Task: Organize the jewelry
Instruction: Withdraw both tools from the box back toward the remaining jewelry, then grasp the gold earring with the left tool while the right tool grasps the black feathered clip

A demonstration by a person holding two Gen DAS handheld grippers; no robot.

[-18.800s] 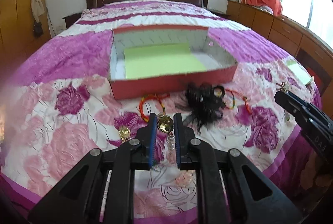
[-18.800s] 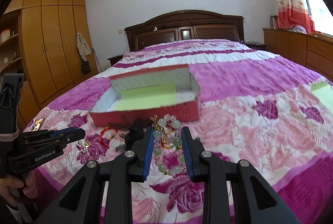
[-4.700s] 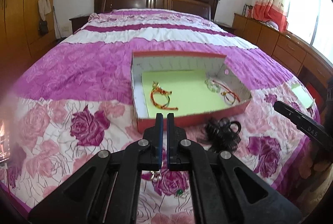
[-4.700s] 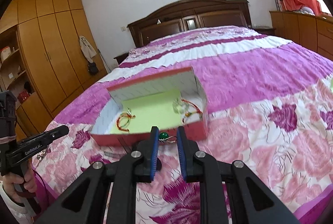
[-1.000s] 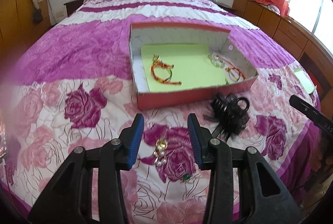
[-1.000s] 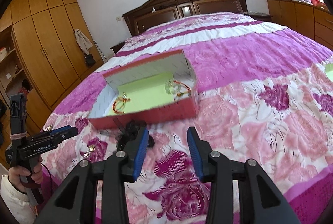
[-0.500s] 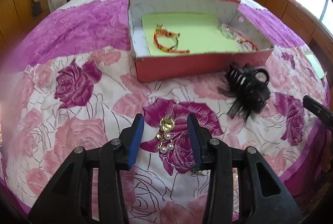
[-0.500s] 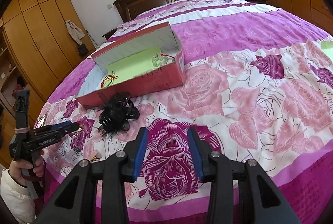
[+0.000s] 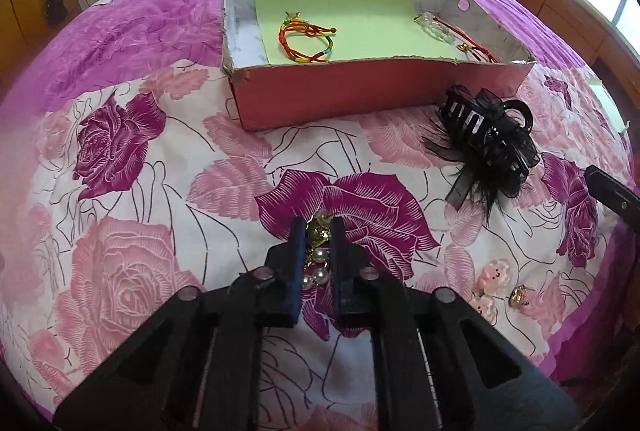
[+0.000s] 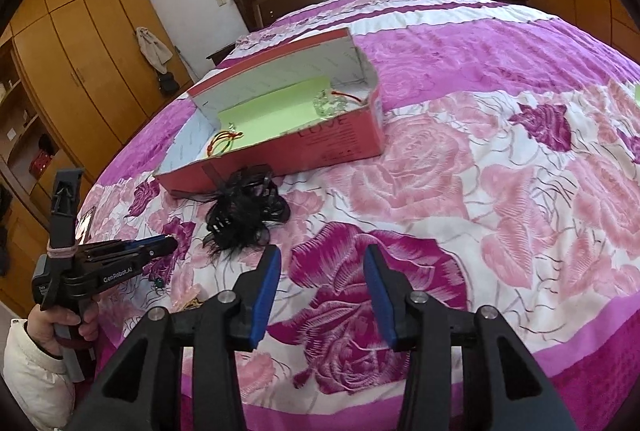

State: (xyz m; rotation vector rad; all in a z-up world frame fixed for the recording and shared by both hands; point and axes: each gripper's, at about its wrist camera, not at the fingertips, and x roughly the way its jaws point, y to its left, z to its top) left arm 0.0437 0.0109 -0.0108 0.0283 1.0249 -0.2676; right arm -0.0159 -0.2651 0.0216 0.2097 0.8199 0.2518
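Left gripper: black two-finger tool with blue pads, lowered to the bedspread; fingers drawn close around the gold-and-pearl earring piece.
Gold-and-pearl earring piece: gold ornament with white pearl beads, lying on a dark magenta rose of the bedspread, held between the blue pads of the left gripper.
Right gripper: black two-finger tool with blue pads, fingers spread wide apart, nothing between them; it hovers over a magenta rose near the bed's front edge.
Red cardboard box: open-topped, white inner walls, pale green paper liner on the floor; it sits on the bed beyond the left gripper.
Red-orange braided cord bracelet: inside the box, on the left part of the green liner.
Clear-bead bracelet with red cord: inside the box, against the right wall.
Black feathered claw hair clip: on the bedspread just beside the box's front right corner, outside it.
Pale pink small ornament: on the bedspread to the right of the left gripper, next to a small gold item; type cannot be told.
Pink-and-magenta rose-print bedspread: covers the bed and carries all items.
Person's hand: grips the left tool's handle, white sleeve at the wrist.
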